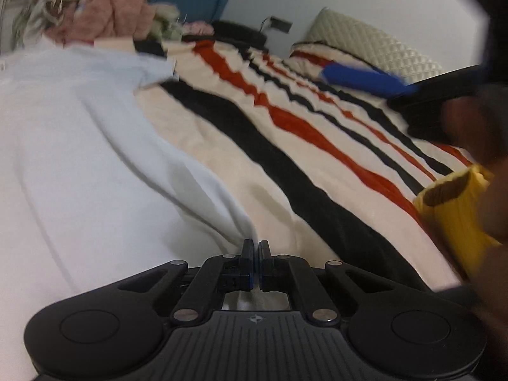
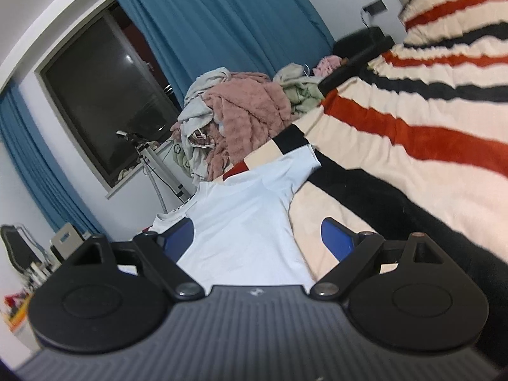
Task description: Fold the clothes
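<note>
Left pinching the shirt edge, right hovering wide

My left gripper (image 1: 255,247) angles down, jaws pressed together on the pale shirt's (image 1: 79,133) edge on the striped bed (image 1: 317,165); my right gripper (image 2: 257,238) sits nearly level above it, jaws spread

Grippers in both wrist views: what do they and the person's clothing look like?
The left gripper has a matte black body: two round discs, ribbed centre plate with a small star-like emblem, silver pivot screws, black linkage arms, blue-edged pads. The right gripper has the same build, with broad blue pads. In the left wrist view a ribbed yellow sleeve cuff shows. No cables are visible.
</note>
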Tool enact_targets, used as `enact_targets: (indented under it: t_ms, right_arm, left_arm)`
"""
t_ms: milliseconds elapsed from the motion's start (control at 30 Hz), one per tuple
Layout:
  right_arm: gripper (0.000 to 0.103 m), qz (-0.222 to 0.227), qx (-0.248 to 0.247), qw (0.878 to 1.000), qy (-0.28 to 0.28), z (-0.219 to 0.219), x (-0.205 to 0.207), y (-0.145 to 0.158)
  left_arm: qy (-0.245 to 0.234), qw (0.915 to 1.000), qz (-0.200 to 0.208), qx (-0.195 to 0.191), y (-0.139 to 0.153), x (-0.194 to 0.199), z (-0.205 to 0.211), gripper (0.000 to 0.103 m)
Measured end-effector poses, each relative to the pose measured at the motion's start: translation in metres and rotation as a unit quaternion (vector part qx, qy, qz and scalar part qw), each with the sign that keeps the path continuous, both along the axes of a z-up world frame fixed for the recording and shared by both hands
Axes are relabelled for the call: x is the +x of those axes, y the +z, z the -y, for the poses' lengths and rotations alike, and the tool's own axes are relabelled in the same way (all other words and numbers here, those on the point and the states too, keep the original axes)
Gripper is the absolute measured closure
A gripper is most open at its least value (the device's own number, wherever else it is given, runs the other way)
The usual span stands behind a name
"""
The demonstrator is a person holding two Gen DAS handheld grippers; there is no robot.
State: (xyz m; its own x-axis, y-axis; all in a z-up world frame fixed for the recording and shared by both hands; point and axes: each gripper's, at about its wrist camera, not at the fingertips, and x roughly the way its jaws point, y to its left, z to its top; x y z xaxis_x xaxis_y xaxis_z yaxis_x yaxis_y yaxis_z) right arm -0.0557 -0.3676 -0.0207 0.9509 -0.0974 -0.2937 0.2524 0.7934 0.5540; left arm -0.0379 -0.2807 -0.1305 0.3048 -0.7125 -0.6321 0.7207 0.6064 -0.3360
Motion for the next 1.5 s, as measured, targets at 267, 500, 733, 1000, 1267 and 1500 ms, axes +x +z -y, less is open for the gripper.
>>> enact_targets:
  t_ms: [267,500,733,1000,1267,1500]
  right_arm:
    - [0.014,-0.002,-0.045,0.999,0.001,-0.010,0.003,0.002]
    - [0.015,0.042,-0.108,0.993,-0.004,-0.027,-0.007,0.013]
    - [0.015,0.022,-0.146,0.989,0.020,-0.046,0.004,0.013]
    - [0.015,0.003,-0.196,0.979,0.054,-0.076,0.015,0.011]
    - [0.015,-0.008,-0.233,0.970,0.075,-0.096,0.024,0.010]
    - [0.015,-0.022,-0.230,0.970,0.079,-0.099,0.031,0.005]
  left_arm:
    - [0.050,0.9987,-0.001,0.001,0.022,0.009,-0.037,0.017]
    - [0.114,0.9907,0.070,0.025,0.070,0.020,-0.099,0.004]
    - [0.214,0.9640,0.153,0.041,0.110,0.026,-0.175,0.001]
    - [0.255,0.9413,0.206,0.080,0.105,0.016,-0.200,0.000]
    - [0.294,0.9392,0.171,0.050,0.105,0.017,-0.228,0.000]
    - [0.304,0.9366,0.173,0.027,0.116,0.008,-0.238,0.000]
